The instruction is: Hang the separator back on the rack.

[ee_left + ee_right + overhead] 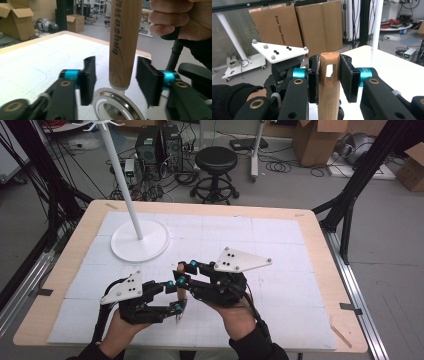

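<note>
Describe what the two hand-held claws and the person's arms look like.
Both claws, the left claw and the right claw, are black linkage frames with brass-coloured pivot pins, teal metal collars behind flat black pads, and a light grey three-cornered plate on top studded with small grey balls and black screws. A black cable trails from the right one. The person wears dark long sleeves.

This was a lab or workshop, no question. Black frame struts (357,175) stood at the table's (320,240) corners, computer towers (159,145) sat on the floor at the far side amid tangled cables (280,167), a round black stool (216,165) waited beside them, and cardboard boxes (320,140) were stacked far right on bare grey flooring.
</note>
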A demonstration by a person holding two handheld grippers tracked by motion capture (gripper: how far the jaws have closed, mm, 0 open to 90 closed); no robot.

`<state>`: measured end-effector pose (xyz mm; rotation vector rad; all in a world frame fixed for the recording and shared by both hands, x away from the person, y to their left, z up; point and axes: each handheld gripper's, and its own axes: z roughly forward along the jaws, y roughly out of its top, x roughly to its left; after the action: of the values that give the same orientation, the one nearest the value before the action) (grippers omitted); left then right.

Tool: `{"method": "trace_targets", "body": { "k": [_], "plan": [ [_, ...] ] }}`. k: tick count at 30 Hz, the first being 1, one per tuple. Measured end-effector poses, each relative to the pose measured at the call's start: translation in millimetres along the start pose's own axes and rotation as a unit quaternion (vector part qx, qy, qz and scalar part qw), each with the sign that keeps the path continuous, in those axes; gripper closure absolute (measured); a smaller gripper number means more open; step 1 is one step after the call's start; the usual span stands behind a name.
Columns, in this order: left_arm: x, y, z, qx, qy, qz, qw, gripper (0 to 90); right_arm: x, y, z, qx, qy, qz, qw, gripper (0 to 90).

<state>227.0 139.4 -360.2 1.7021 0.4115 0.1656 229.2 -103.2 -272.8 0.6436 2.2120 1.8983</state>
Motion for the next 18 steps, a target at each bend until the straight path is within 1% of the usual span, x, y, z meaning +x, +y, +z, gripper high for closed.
{"method": "trace_targets", "body": {
  "k": [1, 2, 3, 4, 6, 7, 8, 9, 10, 11, 12, 13, 14, 15, 17, 18],
  "plan": [
    [-0.7, -0.4, 0.7, 0.007, -0.007, 0.005, 0.9999, 64.8, -1.1, -2.6, 0.3, 0.003, 0.006, 0.01, 0.9999, 70.8],
    [-0.7, -0.4, 0.7, 0.007, -0.007, 0.005, 0.9999, 70.0, -1.2, -3.4, 0.4, 0.003, 0.005, 0.008, 1.0, 70.8],
    [-2.3, -0.2, 1.4, 0.015, -0.006, 0.011, 0.9998, 70.0, -1.4, -4.3, 0.6, 0.004, 0.004, 0.006, 1.0, 70.8],
    [-2.1, 0.1, 1.5, 0.018, -0.01, 0.009, 0.9998, 70.2, -1.6, -5.1, 0.2, 0.005, 0.005, 0.008, 0.9999, 70.8],
    [-1.8, 0.5, 1.6, 0.019, -0.01, 0.009, 0.9997, 70.5, -2.8, -6.6, -0.6, 0.001, 0.007, 0.015, 0.9999, 70.7],
    [-1.3, 0.6, 1.3, 0.022, -0.016, 0.006, 0.9996, 70.5, -3.8, -7.0, -1.1, 0.001, 0.009, 0.019, 0.9998, 70.4],
    [-1.0, 0.6, 1.4, 0.024, -0.019, 0.007, 0.9995, 70.6, -5.7, -7.6, -1.2, 0.002, 0.018, 0.028, 0.9995, 69.2],
    [-1.0, 0.6, 1.4, 0.024, -0.019, 0.007, 0.9995, 70.6, -5.7, -7.6, -1.2, 0.002, 0.018, 0.028, 0.9995, 69.2],
    [-0.6, 0.9, 1.4, 0.02, -0.033, 0.003, 0.9993, 70.7, -9.9, -9.4, -1.3, -0.003, 0.042, 0.03, 0.9987, 46.0],
    [-0.6, 0.9, 1.4, 0.02, -0.033, 0.003, 0.9993, 70.6, -9.9, -9.4, -1.3, -0.003, 0.042, 0.03, 0.9987, 46.0],
    [-1.1, 1.8, 1.1, 0.013, -0.051, 0.002, 0.9986, 70.6, -12.6, -12.2, -2.4, -0.008, 0.051, 0.02, 0.9985, 34.6],
    [-1.1, 1.8, 1.1, 0.013, -0.051, 0.002, 0.9986, 70.6, -12.6, -12.2, -2.4, -0.008, 0.051, 0.02, 0.9985, 34.6],
    [-1.1, 2.5, 0.9, 0.01, -0.065, 0.002, 0.9978, 70.6, -14.3, -13.4, -2.9, -0.011, 0.06, 0.013, 0.9981, 30.7],
    [-0.9, 3.1, 0.4, 0.003, -0.088, 0.0, 0.9961, 70.7, -18.8, -17.4, -5.3, -0.01, 0.089, -0.006, 0.996, 24.6],
    [-0.8, 3.5, 0.3, -0.004, -0.115, -0.004, 0.9933, 70.6, -21.6, -20.1, -8.3, -0.007, 0.109, -0.014, 0.9939, 25.4],
    [-0.8, 4.0, 0.2, -0.005, -0.124, -0.002, 0.9922, 70.6, -23.8, -21.6, -10.1, -0.01, 0.12, -0.021, 0.9925, 25.7]
  ]
}}
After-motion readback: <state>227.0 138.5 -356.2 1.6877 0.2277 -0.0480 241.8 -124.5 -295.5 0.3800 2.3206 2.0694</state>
